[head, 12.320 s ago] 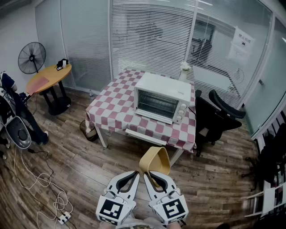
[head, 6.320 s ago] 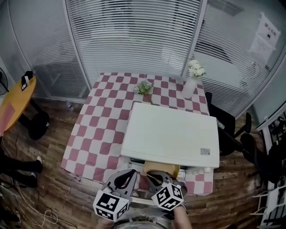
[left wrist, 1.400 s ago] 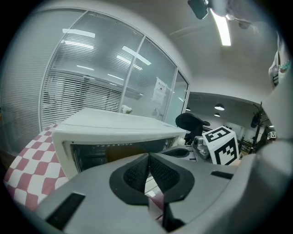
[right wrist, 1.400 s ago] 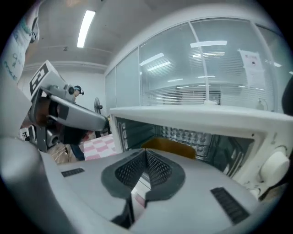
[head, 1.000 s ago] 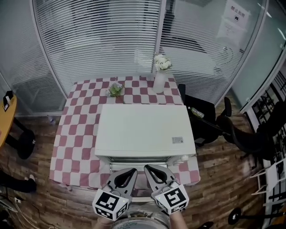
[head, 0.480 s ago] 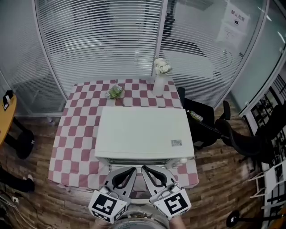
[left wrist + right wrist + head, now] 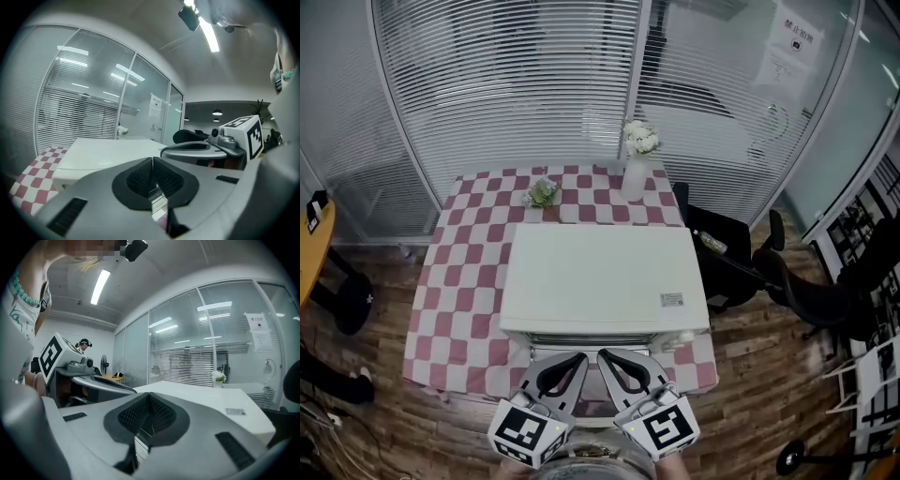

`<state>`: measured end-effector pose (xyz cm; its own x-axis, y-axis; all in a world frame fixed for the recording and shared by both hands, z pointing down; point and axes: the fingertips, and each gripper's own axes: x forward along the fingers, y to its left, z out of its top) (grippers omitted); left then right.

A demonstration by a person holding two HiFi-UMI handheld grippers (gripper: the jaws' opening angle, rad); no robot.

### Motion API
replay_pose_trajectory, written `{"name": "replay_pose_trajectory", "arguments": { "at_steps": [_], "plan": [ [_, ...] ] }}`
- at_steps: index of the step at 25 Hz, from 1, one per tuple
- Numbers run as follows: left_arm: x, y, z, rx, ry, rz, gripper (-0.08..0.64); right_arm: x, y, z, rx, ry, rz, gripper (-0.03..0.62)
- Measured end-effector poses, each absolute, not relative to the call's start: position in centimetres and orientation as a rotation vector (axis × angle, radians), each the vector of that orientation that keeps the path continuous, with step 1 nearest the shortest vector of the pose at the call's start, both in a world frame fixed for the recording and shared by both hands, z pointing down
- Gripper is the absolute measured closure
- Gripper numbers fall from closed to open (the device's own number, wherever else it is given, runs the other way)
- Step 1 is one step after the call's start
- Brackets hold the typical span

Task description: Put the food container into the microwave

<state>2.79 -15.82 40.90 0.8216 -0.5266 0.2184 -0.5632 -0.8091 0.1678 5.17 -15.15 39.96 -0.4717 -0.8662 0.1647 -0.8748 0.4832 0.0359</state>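
The white microwave (image 7: 600,277) stands on the checked table (image 7: 459,272), and I look down on its top. The food container is in none of the views. My left gripper (image 7: 579,359) and right gripper (image 7: 604,357) hover side by side just in front of the microwave's front edge, both shut with nothing in them. In the left gripper view the left gripper's (image 7: 152,162) dark pads meet, with the microwave (image 7: 108,150) beyond and the right gripper (image 7: 201,149) beside it. In the right gripper view the right gripper's (image 7: 149,400) pads also meet before the microwave (image 7: 206,399).
A white vase of flowers (image 7: 635,169) and a small plant (image 7: 543,193) stand on the table behind the microwave. A black office chair (image 7: 741,262) is at the right. Glass walls with blinds (image 7: 516,84) close the back. A yellow round table (image 7: 311,244) is at the left edge.
In the oldest frames the right gripper carried a tan container; it is gone from the jaws since one second ago. Over the last second both grippers have hardly shifted.
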Motion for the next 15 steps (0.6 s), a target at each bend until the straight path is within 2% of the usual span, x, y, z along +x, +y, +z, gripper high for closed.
{"name": "replay_pose_trajectory", "arguments": {
  "at_steps": [15],
  "plan": [
    [1.95,-15.98,41.64,2.762,-0.849,0.254,0.546,4.34,-15.41,40.56,1.479,-2.561,0.086,0.598]
  ]
}}
